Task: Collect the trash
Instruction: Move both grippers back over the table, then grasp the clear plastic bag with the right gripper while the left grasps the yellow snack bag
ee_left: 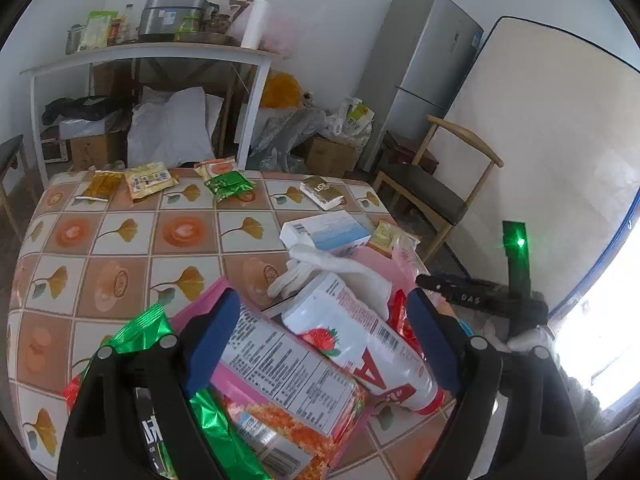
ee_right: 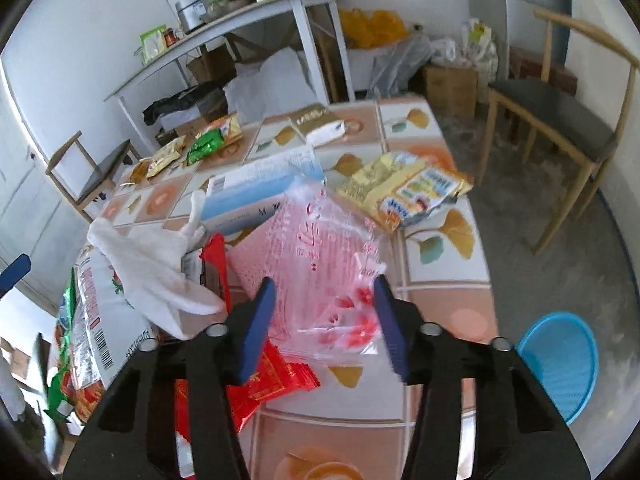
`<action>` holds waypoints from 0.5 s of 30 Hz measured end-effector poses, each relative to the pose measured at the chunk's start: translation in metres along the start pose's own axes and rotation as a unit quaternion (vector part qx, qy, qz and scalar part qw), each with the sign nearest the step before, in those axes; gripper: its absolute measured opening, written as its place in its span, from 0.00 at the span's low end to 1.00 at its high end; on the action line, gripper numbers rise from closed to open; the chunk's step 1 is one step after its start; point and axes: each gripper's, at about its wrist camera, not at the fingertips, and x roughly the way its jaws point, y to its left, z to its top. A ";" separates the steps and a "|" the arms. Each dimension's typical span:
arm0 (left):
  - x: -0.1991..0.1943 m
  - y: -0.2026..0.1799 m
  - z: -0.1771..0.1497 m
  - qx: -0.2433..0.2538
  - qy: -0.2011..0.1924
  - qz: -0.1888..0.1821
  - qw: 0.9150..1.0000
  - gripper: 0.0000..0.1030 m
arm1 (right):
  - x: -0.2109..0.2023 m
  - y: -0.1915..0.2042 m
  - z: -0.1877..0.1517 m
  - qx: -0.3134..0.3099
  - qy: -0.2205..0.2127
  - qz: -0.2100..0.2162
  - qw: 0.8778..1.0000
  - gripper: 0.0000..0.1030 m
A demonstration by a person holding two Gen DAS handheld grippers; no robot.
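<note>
Tiled table (ee_right: 440,264) holds crumpled pink plastic bag (ee_right: 320,248).

1. Your white strawberry-print bottle (ee_left: 360,344) lies on the orange printed snack packet (ee_left: 288,396).
2. Behind them, the white cloth glove (ee_left: 320,268) lies in front of the white-and-blue carton (ee_left: 326,232).
3. Four small wrappers line the tiled tablecloth's (ee_left: 120,248) far edge.

Legible markings are few. In the left wrist view, right of centre, the black body of the right tongs (ee_left: 472,298) carries the white letters "DAS". A large red letter "A" stands on the white strawberry-printed bottle (ee_left: 360,344) at lower centre. Its barcode, the nutrition table on the orange snack packet (ee_left: 288,392) and the pink bag's (ee_right: 320,248) red characters are unreadable.
</note>
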 end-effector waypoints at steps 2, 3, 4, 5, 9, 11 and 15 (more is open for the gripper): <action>0.002 -0.002 0.006 0.006 0.001 -0.003 1.000 0.80 | 0.002 -0.002 -0.001 0.007 0.004 0.013 1.000 0.31; 0.003 -0.005 0.012 0.013 0.003 -0.005 1.000 0.80 | 0.001 -0.003 -0.002 0.011 0.005 0.020 1.000 0.28; 0.004 -0.007 0.017 0.019 0.004 -0.006 1.000 0.80 | 0.001 -0.003 -0.002 0.014 0.006 0.026 1.000 0.21; 0.006 -0.010 0.024 0.026 0.007 -0.006 1.000 0.80 | 0.000 -0.005 -0.002 0.020 0.008 0.036 0.999 0.13; 0.015 -0.021 0.053 0.051 0.013 -0.010 0.999 0.80 | -0.004 -0.012 -0.002 0.046 0.004 0.070 0.996 0.02; 0.020 -0.028 0.068 0.059 0.014 -0.018 0.998 0.80 | -0.007 -0.019 -0.002 0.062 -0.001 0.087 0.994 0.01; 0.034 -0.040 0.088 0.069 0.019 -0.031 0.997 0.80 | -0.021 -0.034 -0.003 0.100 -0.018 0.129 0.986 0.00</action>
